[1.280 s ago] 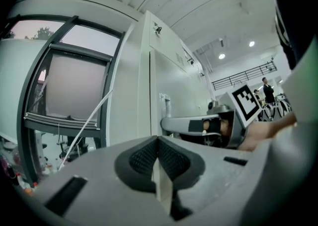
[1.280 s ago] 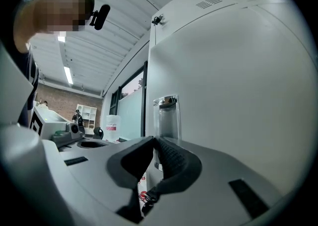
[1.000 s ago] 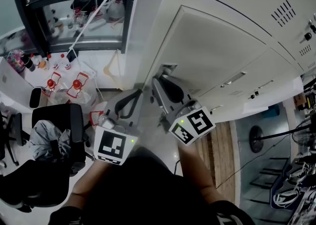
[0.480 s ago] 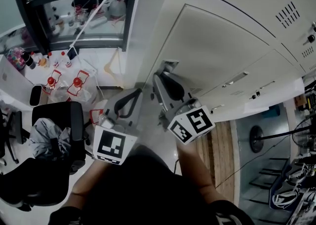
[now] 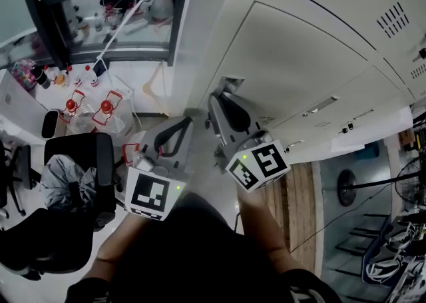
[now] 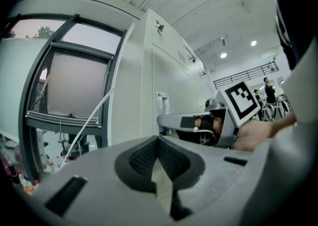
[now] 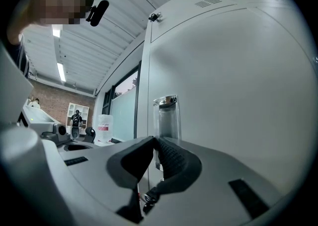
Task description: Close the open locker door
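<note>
Thin sheet-metal locker door (image 5: 299, 62) should swing light, right claw (image 5: 214, 103) pinching its edge at the handle (image 7: 166, 115), left claw (image 5: 188, 122) closed, empty.

Both forearms (image 5: 263, 228) extended forward; left hand-held gripper (image 6: 158, 139) level, jaws together; right hand-held gripper (image 7: 152, 139) level, jaw tips meeting.

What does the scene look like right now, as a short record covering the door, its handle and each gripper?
Locker door: white, no wide gap visible; nearly or fully closed
Handle: shiny, upright, near the door's edge
Right gripper: tips together right at the handle; grip on it unclear
Left gripper: tips together, nothing between them, not touching the lockers
Window: beside the lockers
</note>
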The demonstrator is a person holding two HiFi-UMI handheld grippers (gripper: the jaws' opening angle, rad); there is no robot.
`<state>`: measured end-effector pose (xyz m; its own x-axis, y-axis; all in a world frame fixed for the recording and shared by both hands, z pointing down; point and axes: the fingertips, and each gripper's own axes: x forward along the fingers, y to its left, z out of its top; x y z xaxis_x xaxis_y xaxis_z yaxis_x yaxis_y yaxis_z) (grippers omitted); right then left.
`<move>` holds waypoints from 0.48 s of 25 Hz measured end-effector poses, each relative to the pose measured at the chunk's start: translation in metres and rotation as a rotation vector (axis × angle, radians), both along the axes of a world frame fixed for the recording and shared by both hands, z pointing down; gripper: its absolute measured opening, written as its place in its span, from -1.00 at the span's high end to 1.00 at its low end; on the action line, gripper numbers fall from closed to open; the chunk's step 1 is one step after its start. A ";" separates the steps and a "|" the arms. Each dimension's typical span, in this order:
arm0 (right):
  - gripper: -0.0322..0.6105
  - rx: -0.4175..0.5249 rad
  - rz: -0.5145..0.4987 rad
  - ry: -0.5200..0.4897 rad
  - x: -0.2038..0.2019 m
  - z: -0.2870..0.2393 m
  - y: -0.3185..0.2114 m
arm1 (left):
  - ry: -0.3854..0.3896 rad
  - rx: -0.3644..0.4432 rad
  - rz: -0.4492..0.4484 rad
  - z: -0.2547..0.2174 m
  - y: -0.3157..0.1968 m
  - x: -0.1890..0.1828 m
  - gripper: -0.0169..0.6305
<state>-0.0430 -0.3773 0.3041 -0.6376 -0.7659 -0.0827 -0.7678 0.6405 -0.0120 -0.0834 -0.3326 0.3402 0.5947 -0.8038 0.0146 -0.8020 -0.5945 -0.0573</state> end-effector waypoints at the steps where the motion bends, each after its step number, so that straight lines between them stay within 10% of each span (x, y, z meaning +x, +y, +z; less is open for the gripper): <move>1: 0.76 0.001 0.002 -0.001 0.000 0.000 0.000 | 0.000 0.000 -0.002 0.000 0.000 -0.001 0.95; 12: 0.76 0.004 0.096 0.065 0.001 0.002 0.003 | 0.013 0.003 -0.022 -0.002 0.009 -0.007 0.95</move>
